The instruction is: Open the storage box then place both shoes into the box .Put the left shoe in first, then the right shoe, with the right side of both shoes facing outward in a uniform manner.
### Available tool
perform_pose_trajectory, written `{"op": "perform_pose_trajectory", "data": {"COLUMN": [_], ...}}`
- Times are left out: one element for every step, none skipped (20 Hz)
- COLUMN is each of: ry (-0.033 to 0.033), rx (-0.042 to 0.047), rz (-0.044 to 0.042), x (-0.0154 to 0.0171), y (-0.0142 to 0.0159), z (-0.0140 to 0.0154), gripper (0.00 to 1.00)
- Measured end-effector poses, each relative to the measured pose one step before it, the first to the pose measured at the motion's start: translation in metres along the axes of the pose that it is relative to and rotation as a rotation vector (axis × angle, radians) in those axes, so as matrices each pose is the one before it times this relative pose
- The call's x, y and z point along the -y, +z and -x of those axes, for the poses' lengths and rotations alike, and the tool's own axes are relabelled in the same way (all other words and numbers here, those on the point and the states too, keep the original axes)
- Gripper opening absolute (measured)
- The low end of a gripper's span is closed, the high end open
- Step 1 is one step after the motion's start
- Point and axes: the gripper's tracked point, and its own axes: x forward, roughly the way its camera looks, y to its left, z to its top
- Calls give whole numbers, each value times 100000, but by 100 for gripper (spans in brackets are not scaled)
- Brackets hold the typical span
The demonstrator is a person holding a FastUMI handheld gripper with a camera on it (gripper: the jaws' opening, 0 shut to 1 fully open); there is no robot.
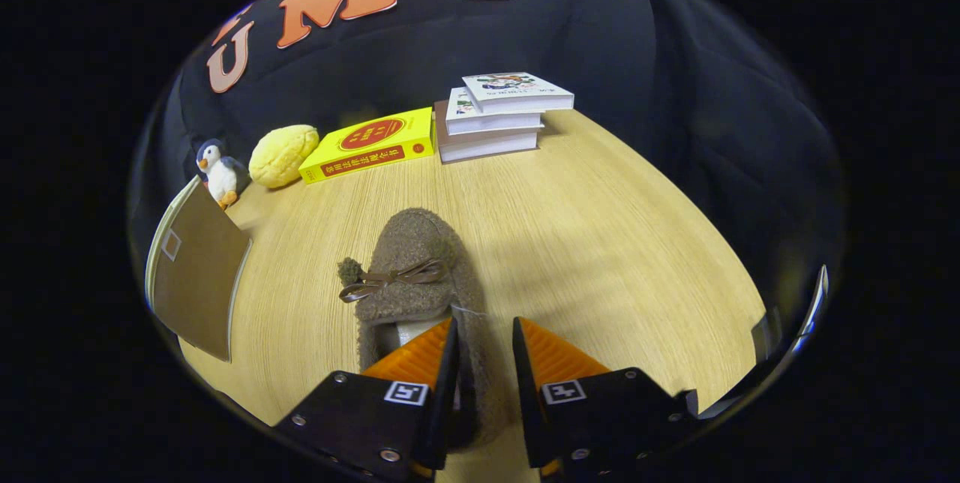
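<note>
Shoe [420, 273], brown fleece slipper with bow, lies on wooden table [600, 243], long axis running straight away from gripper [484, 337], toe far, heel near. Heel-side wall sits between fingers; left finger [420, 352] over shoe opening, right finger [551, 355] outside. Fingers apart, not yet pressing. Box [195, 273], lid raised, stands well left. Books [495, 115], yellow book [371, 144], bun [283, 154], penguin [217, 172] line far edge.
</note>
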Motion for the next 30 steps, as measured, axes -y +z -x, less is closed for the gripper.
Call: {"op": "perform_pose_trajectory", "data": {"ry": [-102, -1658, -419, -412, -407, -1120, -905, -919, -239, 105, -107, -112, -655, -438, 133, 700, 1175, 1059, 1088, 1452, 1609, 1505, 1334, 1295, 1149, 1374, 1542, 1614, 1132, 786], "rx": [-517, 724, -611, -771, -687, -75, 1076, 863, 946, 1118, 898, 1272, 2018, 1393, 939, 1221, 976, 957, 851, 795, 353, 920, 634, 568, 694, 464, 215, 277, 373, 288], "rz": [-466, 69, -605, -1334, -954, -521, -542, -75, -844, -975, -1254, -314, -253, 22, -156, -1066, -982, -879, -426, -55, -4, -811, -628, -125, -131, 97, 130, 139, 320, 194], "x": [-216, 295, 10, -159, -37, 13, -45, -121, -284, -545, -671, -763, -786, -1063, -1193, -1473, -1624, -1639, -1682, -1795, -1838, -1790, -1767, -1717, -1704, -1671, -1623, -1531, -1422, -1179], "y": [-45, 241, -36, -88, -4, 133, 455, 480, 549, 679, 569, 670, 668, 474, 414, 431, 369, 284, 231, 268, 196, 306, 181, 118, 144, 53, 79, 10, 74, 69], "z": [-24, -64, 144, 224, 345, 461, 541, 643, 876, 706, 871, 697, 863, 797, 809, 757, 773, 810, 724, 600, 485, 472, 395, 401, 360, 345, 315, 295, 165, 19], "gripper": [29, 21, 9, 5, 3, 3, 2, 2, 1, 1, 1, 1, 1, 1, 1, 1, 1, 1, 1, 1, 1, 1, 1, 1, 1, 1, 1, 1, 1, 1]}}
